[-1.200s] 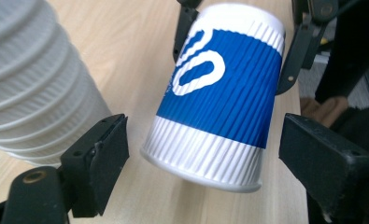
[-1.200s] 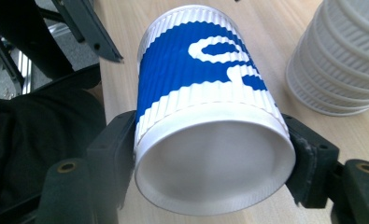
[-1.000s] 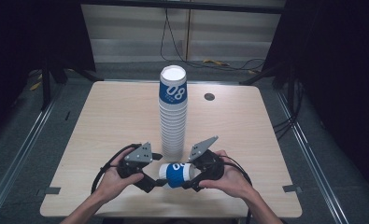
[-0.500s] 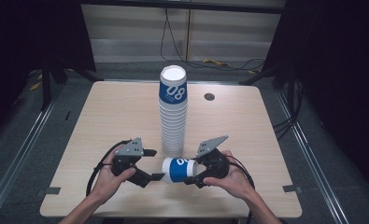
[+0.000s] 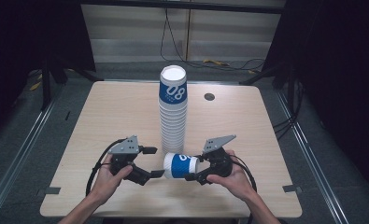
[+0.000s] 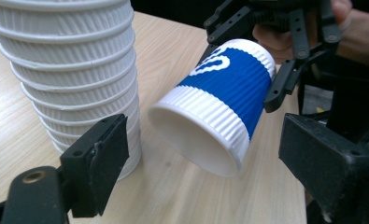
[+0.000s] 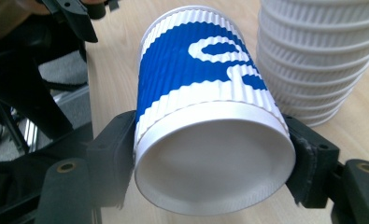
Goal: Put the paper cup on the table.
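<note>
A blue-and-white ribbed paper cup [image 5: 177,165] lies on its side above the table's front, its base end pinched by my right gripper [image 5: 194,168]. In the right gripper view the two pads [image 7: 114,154] press the cup [image 7: 196,84] just above its base. My left gripper [image 5: 157,162] faces the cup's open mouth with its jaws apart. In the left gripper view the cup [image 6: 229,88] lies a little beyond my left gripper [image 6: 210,168], whose pads do not touch it. A tall stack of white cups [image 5: 173,116], the top one blue, stands just behind.
The wooden table [image 5: 102,116] has a round dark cable hole [image 5: 209,96] at its back right. The cup stack [image 6: 70,60] stands close to the left gripper's left jaw. Cables lie on the floor behind the table.
The left gripper has drawn back slightly to the left from the cup's mouth. The right gripper keeps the cup, now held a touch higher.
</note>
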`<state>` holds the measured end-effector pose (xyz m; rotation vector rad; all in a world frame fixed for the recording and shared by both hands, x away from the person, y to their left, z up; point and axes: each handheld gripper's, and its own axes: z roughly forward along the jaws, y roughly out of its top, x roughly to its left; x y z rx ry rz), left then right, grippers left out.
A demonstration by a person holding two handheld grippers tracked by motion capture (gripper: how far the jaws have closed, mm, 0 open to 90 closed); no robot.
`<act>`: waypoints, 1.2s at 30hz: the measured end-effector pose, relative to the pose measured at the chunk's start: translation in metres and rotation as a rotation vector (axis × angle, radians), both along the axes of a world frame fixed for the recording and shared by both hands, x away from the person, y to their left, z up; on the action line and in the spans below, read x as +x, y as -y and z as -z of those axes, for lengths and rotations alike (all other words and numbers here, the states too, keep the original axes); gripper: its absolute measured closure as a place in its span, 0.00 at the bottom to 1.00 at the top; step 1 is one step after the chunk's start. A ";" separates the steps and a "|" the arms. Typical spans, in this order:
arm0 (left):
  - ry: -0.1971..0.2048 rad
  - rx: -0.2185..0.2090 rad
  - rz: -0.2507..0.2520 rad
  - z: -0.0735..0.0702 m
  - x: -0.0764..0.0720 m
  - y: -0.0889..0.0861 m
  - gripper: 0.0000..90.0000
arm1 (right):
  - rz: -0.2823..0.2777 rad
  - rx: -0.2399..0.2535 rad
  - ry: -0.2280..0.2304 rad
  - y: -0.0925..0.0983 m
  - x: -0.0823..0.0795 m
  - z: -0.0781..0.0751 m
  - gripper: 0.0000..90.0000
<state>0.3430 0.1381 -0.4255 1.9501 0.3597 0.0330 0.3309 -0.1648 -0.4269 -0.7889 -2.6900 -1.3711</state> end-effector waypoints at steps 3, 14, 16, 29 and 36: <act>-0.009 -0.017 -0.010 0.000 0.000 -0.001 0.17 | 0.002 0.037 0.007 0.003 0.001 0.000 0.31; -0.029 -0.107 -0.028 -0.001 0.002 -0.005 0.17 | -0.026 0.159 0.032 0.004 0.000 -0.001 0.32; -0.027 -0.108 -0.032 -0.001 0.001 -0.005 0.17 | -0.028 0.165 0.040 0.004 -0.001 -0.001 0.32; -0.022 -0.131 -0.002 0.000 -0.001 -0.003 0.16 | -0.069 0.246 0.063 0.000 -0.004 -0.002 0.32; -0.040 -0.141 -0.004 0.001 0.000 0.002 0.02 | -0.078 0.319 0.077 0.002 -0.005 -0.004 0.32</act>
